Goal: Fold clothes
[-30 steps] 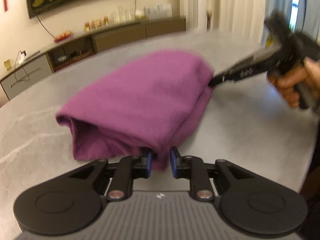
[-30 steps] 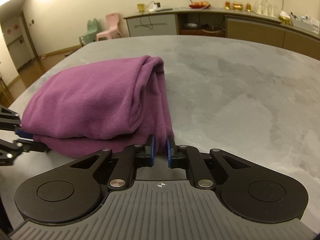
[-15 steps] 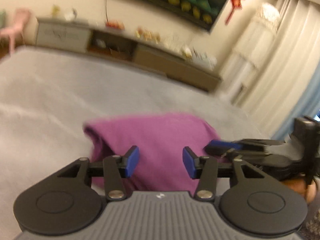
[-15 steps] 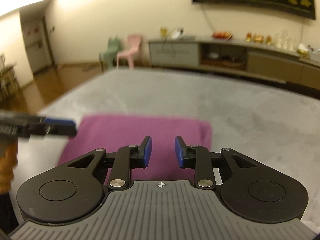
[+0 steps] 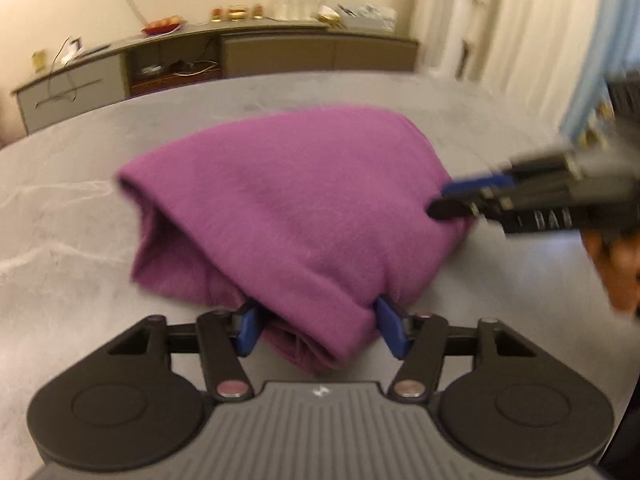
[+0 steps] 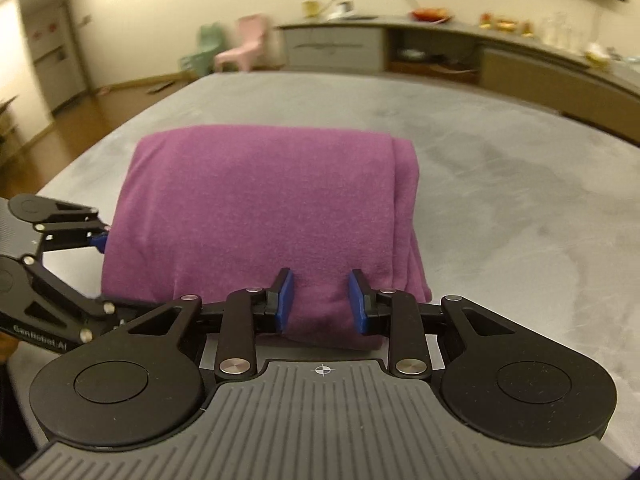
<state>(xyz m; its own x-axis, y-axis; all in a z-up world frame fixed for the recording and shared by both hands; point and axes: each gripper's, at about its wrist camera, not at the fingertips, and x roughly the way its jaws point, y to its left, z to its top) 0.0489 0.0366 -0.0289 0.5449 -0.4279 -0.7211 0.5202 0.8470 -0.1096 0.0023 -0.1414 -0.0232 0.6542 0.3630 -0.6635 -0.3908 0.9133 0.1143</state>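
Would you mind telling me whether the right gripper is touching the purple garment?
Touching. In the right wrist view the right gripper stands open with the purple garment bulging between its blue pads, the cloth meeting both.

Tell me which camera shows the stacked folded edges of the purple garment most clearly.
The right wrist view: the purple garment is sharp there, its layered edges running down its right side. The left wrist view is motion-blurred; it shows the garment as a soft mound with one open, pocket-like end at left.
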